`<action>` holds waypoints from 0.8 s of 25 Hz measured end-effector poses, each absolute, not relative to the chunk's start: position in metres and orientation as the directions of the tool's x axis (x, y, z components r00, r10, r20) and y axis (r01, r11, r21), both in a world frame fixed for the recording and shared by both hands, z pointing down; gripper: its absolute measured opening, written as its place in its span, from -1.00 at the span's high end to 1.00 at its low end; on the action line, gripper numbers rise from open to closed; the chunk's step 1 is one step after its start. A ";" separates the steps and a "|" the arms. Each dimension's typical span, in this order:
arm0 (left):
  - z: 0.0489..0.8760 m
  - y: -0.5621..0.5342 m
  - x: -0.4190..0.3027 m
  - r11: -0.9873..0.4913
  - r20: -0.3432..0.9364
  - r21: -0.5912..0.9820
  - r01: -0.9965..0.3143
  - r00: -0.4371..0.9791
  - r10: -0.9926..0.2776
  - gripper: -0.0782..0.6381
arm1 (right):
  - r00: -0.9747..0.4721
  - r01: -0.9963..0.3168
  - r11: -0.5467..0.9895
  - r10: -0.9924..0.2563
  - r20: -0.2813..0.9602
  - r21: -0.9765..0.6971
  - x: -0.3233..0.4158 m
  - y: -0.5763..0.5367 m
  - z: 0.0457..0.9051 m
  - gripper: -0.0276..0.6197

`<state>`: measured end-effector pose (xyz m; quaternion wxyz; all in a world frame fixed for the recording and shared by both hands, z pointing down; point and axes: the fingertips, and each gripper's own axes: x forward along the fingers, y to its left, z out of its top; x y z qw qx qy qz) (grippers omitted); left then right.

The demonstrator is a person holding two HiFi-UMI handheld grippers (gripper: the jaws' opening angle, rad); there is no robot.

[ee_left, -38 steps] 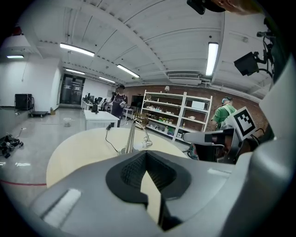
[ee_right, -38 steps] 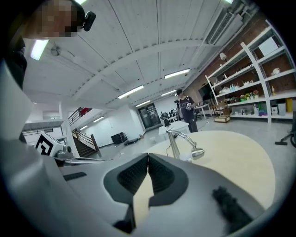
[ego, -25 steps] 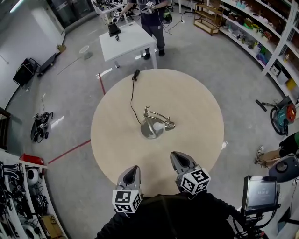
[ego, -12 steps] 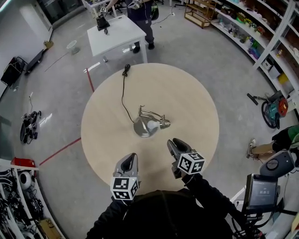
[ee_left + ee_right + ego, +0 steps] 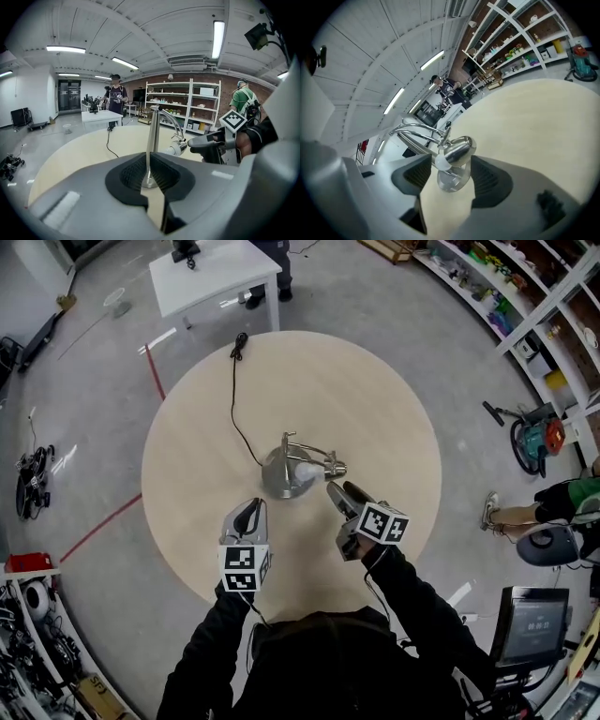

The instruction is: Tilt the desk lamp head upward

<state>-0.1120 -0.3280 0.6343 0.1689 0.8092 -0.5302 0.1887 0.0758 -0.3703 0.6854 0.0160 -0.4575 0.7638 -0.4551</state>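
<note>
A chrome lamp is standing near the middle of a round table. Its round base is sitting flat on the wood and its head is hanging low over the tabletop on the right side of the base, with a white bulb showing at its mouth. A black cord is trailing from the base toward the far edge of the table.

The left gripper is pointing at the base from the near side, close to it but apart from it. Its jaws have just been opening and are now standing slightly apart, with only a narrow slit between them. In the left gripper view the lamp's stem is lining up with that slit but standing beyond the tips; nothing is being pinched.

The right gripper is reaching in just beside the head. Its jaws have just been opening too and are now spread wide. In the right gripper view the head is showing between the two pads, a little ahead of them, and the pads are not pressing on it.

Beyond the round table a white table is standing on the grey floor, and shelves are lining the right wall.
</note>
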 end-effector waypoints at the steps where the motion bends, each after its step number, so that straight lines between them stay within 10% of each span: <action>1: 0.642 -0.332 -0.113 -0.384 0.497 0.075 -0.920 0.368 -0.786 0.69 | -0.582 -0.684 0.159 -0.708 0.400 -0.712 0.073 -0.373 0.691 0.13; 20: 0.748 -0.369 -0.076 -0.444 0.656 0.121 -0.888 0.407 -0.635 0.48 | -0.588 -0.625 0.118 -0.722 0.366 -0.771 0.064 -0.394 0.708 0.13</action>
